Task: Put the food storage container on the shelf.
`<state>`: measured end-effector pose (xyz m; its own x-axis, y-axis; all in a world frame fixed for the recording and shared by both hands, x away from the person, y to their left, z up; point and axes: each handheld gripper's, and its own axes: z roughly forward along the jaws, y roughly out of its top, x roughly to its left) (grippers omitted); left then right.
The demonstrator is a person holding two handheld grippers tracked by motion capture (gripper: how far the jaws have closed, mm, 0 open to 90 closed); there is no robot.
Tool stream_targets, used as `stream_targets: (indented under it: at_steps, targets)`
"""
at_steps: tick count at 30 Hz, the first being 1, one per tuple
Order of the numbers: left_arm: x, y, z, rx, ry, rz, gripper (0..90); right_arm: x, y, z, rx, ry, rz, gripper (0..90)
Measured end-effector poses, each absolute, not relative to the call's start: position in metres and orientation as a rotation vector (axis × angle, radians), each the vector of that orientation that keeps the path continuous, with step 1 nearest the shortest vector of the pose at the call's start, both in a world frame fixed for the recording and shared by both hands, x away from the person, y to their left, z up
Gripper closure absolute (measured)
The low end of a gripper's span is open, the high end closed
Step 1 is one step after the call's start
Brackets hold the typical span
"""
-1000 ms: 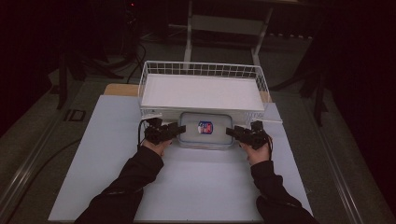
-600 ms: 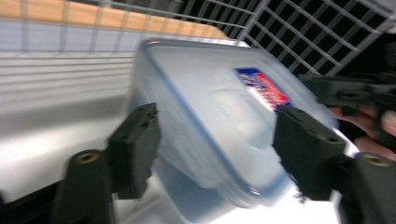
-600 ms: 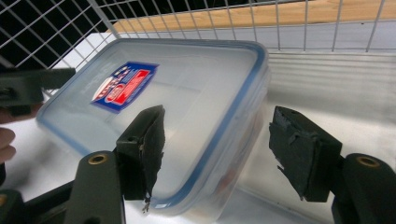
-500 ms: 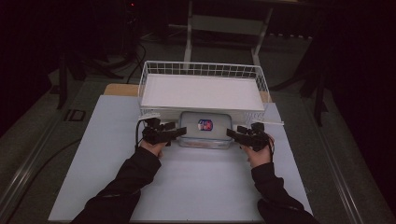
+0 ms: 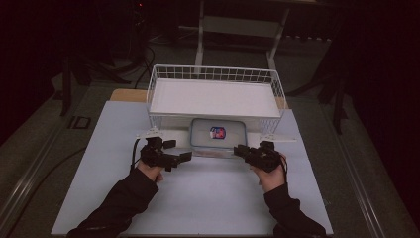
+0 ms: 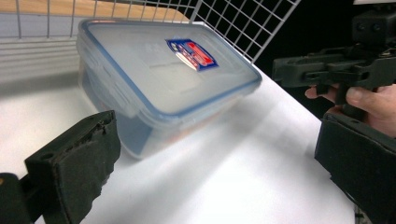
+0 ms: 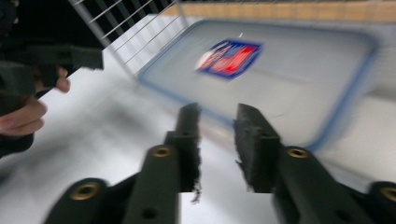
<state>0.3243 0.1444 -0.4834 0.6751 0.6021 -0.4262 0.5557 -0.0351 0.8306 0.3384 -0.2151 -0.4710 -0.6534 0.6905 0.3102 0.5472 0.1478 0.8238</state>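
Clear lidded plastic box (image 5: 218, 137) sits at table's far edge, against white wire basket (image 5: 214, 96). Left gripper (image 5: 171, 156) just spread wide, empty; right gripper (image 5: 243, 150) just narrowed, empty. Retreat level, avoiding nudging box.

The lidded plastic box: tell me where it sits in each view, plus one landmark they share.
High view: the plastic box lies centre, just before the wire basket.
Left gripper view: upper left to centre, tilted in the picture.
Right gripper view: upper right, blurred.
Shared landmark: the red-and-blue label on its lid.
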Motion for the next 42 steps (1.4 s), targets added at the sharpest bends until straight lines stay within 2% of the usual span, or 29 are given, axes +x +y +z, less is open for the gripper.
stream_targets:
  at_steps: [3, 9, 13, 21, 42]
  targets:
    - [0.314, 0.148, -0.484, 1.685, 0.956, 0.074, 0.0, 0.334, -0.205, -0.478, 1.2, 2.33, 1.508, 89.6]
    - [0.298, 0.149, -0.492, 1.709, 0.945, 0.136, 0.0, 0.338, -0.188, -0.496, 1.213, 2.397, 1.453, 89.8]
    - [0.297, 0.15, -0.493, 1.695, 0.941, 0.126, 0.0, 0.345, -0.18, -0.504, 1.216, 2.403, 1.423, 89.8]
    - [0.295, 0.149, -0.497, 1.706, 0.93, 0.189, 0.0, 0.358, -0.175, -0.514, 1.251, 2.387, 1.409, 89.8]
    - [0.295, 0.147, -0.501, 1.712, 0.915, 0.23, 0.0, 0.391, -0.164, -0.514, 1.299, 2.301, 1.4, 89.8]
